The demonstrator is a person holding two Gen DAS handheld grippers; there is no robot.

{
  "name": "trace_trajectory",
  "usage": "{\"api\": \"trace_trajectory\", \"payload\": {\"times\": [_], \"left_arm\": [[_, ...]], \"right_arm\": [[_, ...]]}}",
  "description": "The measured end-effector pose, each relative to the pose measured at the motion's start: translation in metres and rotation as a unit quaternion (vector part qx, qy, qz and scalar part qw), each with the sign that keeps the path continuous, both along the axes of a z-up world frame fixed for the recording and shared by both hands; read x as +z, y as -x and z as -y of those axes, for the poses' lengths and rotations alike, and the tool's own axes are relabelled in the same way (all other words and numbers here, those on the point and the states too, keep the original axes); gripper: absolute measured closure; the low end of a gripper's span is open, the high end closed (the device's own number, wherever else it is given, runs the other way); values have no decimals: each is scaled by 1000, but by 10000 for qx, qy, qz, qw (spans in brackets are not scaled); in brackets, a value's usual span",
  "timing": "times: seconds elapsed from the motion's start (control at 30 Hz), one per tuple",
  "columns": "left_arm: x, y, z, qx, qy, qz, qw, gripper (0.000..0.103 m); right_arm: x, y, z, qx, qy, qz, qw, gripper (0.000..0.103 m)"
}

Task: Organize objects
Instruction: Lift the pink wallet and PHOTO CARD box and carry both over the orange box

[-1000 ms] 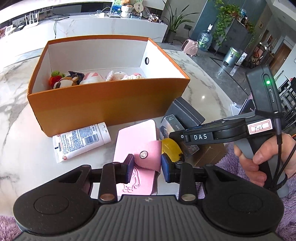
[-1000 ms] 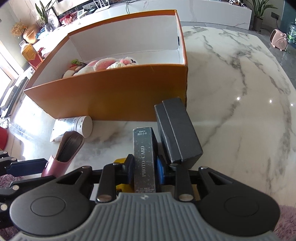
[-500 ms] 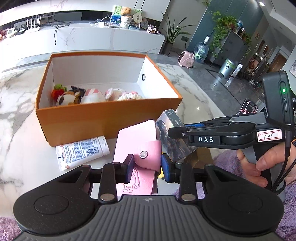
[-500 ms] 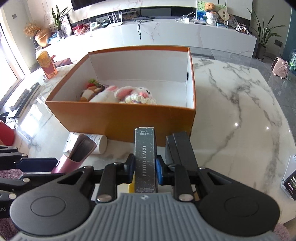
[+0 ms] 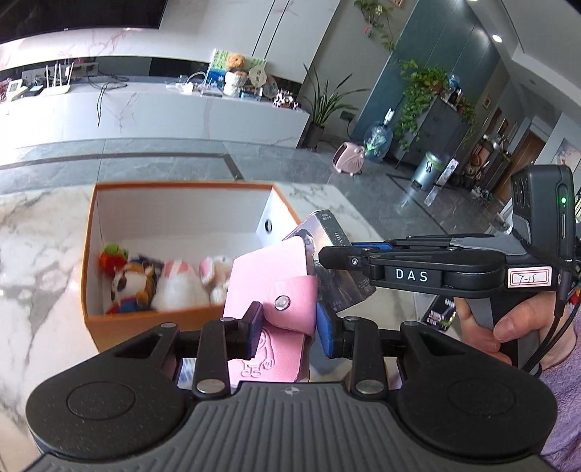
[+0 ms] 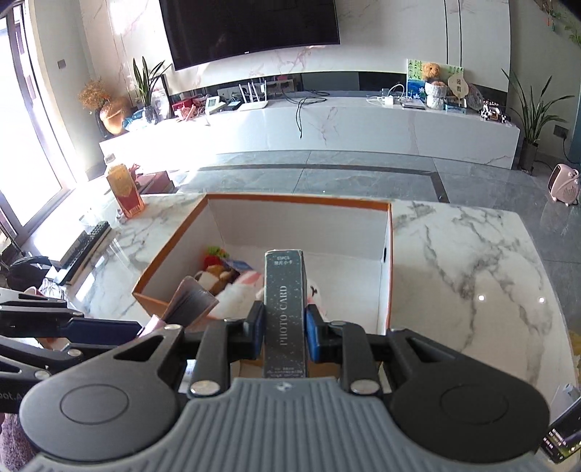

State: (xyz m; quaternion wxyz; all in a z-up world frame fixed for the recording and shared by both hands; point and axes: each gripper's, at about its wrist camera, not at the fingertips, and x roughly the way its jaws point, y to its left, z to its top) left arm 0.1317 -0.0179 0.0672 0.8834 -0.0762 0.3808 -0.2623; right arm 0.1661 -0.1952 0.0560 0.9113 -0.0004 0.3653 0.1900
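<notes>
White-and-grey marble table (image 6: 472,276) carries everything, w/ a long marble counter (image 6: 326,127) and dark TV (image 6: 250,25) in the bkgd.

Left gripper (image 5: 288,325) is clamped on a pink snap-button wallet (image 5: 268,287); blue pads press it from both sides, wallet held upright above the table, in front of the box's near wall. In the right wrist view the same wallet (image 6: 190,303) shows edge-on at lower left, over the box's near-left corner.

Right gripper (image 6: 281,336) is clamped on a slim dark box lettered "PHOTO CARD" (image 6: 285,312), held upright, its top end over the box interior. From the left wrist view that card box (image 5: 328,261) sits just right of the wallet, touching or nearly so; can't tell which. The right gripper (image 5: 337,256) comes in from the right edge of frame, body marked "DAS", w/ the person's right hand (image 5: 508,330) on its grip.

Orange cardboard box (image 6: 388,261), white inside, stands open on the table. Plush toys (image 5: 159,276) lie along its near-left part; far and right parts of the floor show bare white.

Red-gold carton (image 6: 125,192) stands near the table's far-left edge, well apart from the box. Pink heater (image 6: 563,185) on the floor beyond the table's right side.
</notes>
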Motion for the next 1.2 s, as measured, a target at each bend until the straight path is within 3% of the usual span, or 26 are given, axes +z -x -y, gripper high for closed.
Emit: {"api": "trace_trajectory", "payload": {"times": [0.17,0.37,0.5,0.7,1.2], "left_arm": [[13,-31,6,19,183,183,9997,66],[-5,-76,14,171,952,-116,9952,66],[-35,-106,22,233,1410,-450,9887,66],[-86,-136,25,565,1964,-1083,9729,66],[-140,-153,25,918,2492,-1911,9450,66]], "right_arm": [[20,-33,11,-197,-36,184,9996,78],[3,-75,20,-388,-68,-237,9989,78],[-20,-88,26,-601,57,-445,9972,78],[-42,-95,46,-991,-440,-687,9917,78],[-66,-101,54,-1104,-819,-983,9856,78]]}}
